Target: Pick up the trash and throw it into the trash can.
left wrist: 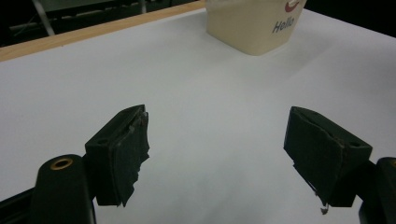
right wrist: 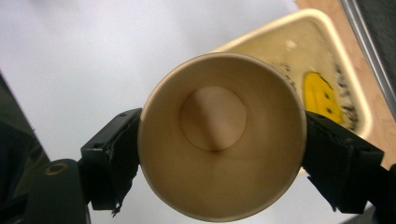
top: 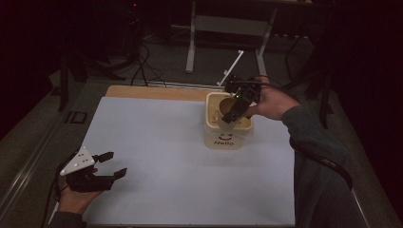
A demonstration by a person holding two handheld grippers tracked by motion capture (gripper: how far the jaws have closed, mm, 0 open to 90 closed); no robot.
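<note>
Empty paper cup (right wrist: 219,135) clamped in right jaws over cream bin (top: 228,134); left jaws released.

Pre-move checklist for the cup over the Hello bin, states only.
1. Right gripper shut on paper cup, a jaw on each side: ok.
2. Cup empty inside: ok.
3. Cup held over the cream bin: ok.
4. Bin upright on the white mat: ok.
5. Left gripper open, jaws wide, away from the bin: ok.
6. Room left in the bin under the cup: cannot tell.
</note>
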